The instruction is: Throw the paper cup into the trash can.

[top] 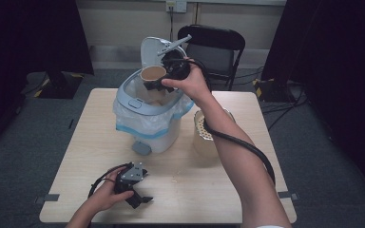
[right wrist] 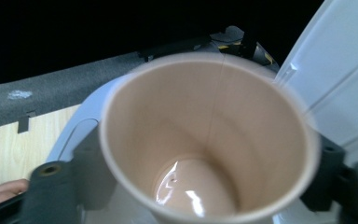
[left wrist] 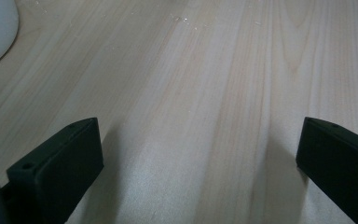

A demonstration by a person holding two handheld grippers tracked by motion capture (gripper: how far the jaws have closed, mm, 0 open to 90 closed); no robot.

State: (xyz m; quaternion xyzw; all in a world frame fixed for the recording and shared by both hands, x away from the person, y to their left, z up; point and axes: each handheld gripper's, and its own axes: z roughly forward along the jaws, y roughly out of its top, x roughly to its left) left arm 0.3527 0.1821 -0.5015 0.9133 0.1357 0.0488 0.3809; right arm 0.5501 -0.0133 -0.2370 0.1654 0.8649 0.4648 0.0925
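A brown paper cup (top: 152,74) hangs over the open mouth of a pale blue bin (top: 147,118), with my right gripper (top: 164,80) shut on it. In the right gripper view the cup (right wrist: 205,140) faces me, empty inside, with a black jaw on each side. The bin's lid (top: 152,50) stands raised behind it, and a clear bag lines the bin. My left gripper (top: 140,197) rests low on the wooden table (top: 76,156) near the front edge. Its jaws stand wide apart over bare wood, and its fingertips (left wrist: 70,144) hold nothing.
A stack of paper cups (top: 204,135) lies on the table right of the bin. A black folding chair (top: 218,47) stands behind the table. The right gripper's cable (top: 247,147) trails along the forearm. Small crumbs (left wrist: 182,18) dot the wood.
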